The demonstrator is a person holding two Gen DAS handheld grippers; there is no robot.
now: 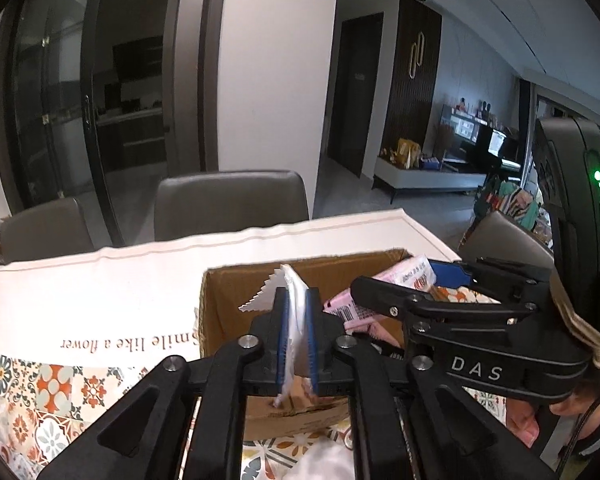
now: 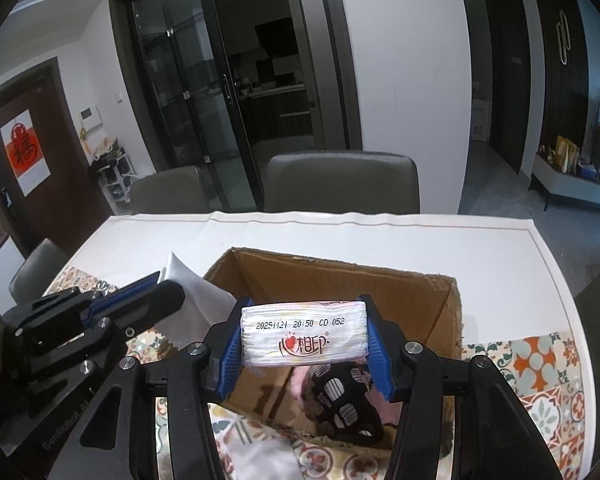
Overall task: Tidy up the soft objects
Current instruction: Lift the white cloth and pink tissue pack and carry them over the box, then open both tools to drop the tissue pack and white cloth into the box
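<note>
Both grippers loaded over the cardboard box [image 2: 440,300], one soft item each.

Left gripper [image 1: 298,340] pinches a thin white plastic packet [image 1: 296,300] with a serrated edge, blue pads pressed tight on it, held above the box's near-left corner. Right gripper [image 2: 304,336] clamps a pink-white tissue pack [image 2: 304,334] printed with a date code, over the box opening. Inside the box: a pink fuzzy item [image 2: 300,384] and a black mesh piece [image 2: 348,404]. The box sits on a table with a white and patterned tablecloth [image 2: 540,360]; grey chairs [image 2: 342,182] stand behind.
</note>
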